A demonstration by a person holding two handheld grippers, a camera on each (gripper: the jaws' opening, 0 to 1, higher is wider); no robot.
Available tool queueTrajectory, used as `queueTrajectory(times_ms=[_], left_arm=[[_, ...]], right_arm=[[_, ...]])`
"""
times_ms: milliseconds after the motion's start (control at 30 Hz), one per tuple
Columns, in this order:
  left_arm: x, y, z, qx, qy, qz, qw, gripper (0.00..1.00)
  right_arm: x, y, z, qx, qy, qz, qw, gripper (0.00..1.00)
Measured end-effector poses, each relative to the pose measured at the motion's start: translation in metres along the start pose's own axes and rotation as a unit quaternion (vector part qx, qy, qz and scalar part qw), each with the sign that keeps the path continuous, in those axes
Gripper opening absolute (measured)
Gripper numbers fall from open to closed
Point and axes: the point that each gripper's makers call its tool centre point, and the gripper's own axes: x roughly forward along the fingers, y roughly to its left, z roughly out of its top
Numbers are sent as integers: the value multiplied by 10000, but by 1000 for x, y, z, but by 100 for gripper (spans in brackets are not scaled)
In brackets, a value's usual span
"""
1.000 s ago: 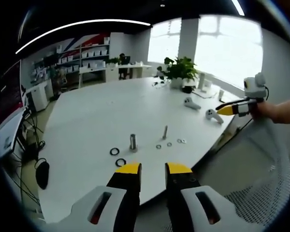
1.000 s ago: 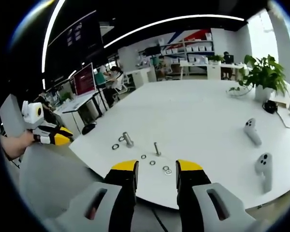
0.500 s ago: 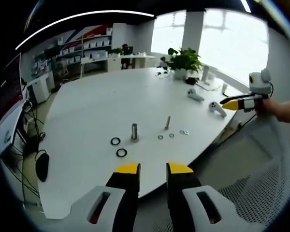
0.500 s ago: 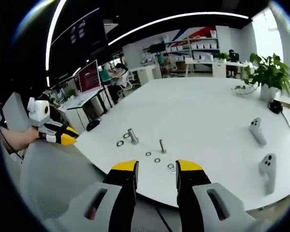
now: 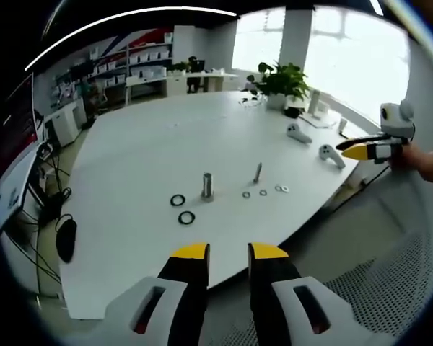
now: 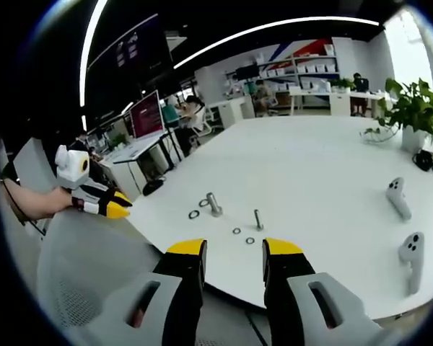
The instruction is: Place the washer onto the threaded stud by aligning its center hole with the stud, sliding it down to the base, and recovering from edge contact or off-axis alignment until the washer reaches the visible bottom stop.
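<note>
- L gripper view, far left: monitor [image 5: 7, 191] beside the white table [image 5: 130, 166], dark mouse-like thing [image 5: 66, 240] on the floor below it.
- Two black rings [image 5: 182, 208] lie on the table just left of the thick stud [image 5: 207, 185], which stands upright.
- Your left gripper [image 5: 222, 252] is off the table's near edge, jaws apart, nothing btwn them.
- Right of the thick stud: thin threaded stud [image 5: 257, 172], upright, bare. Three small washers [image 5: 263, 192] lie flat in a row at its foot, none on it. Can't tell if any touches the stud – too small.
- Further right: two white controllers [image 5: 314, 143], potted plant [image 5: 280, 81] behind.
- Far right: your right gripper [image 5: 359, 151] comes in, over the table's edge, well apart from the studs.
- R gripper view, left: the left gripper w/ your hand [image 6: 40, 204], above a mesh chair [image 6: 86, 288].
- Centre: right gripper's yellow fingertips [image 6: 187, 248] spread, empty; washers near the thin stud, just past them.
</note>
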Motion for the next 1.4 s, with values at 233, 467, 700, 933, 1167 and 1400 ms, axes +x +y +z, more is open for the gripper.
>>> queueTrajectory(times_ms=[233,467,700,933,1167,1400], left_arm=[[-1,3,-1,-52,10,83,10000,19],[0,8,-6,-150,117,161,9997,18],[-1,9,-4,-140,49,185,9997,18],[2,8,-9,-66,211,162,9996,18],[1,7,-11,-91,254,136,9995,19],[0,7,-15,-50,305,148,9994,21]], right_arm=[[0,0,4,72,-110,1,9999,34],[2,2,3,57,-55,29,10000,33],[2,2,2,-13,-33,22,10000,34],[1,0,2,58,-71,-11,10000,34],[1,2,0,-15,8,13,10000,34],[1,4,-7,-87,150,9,9998,34]])
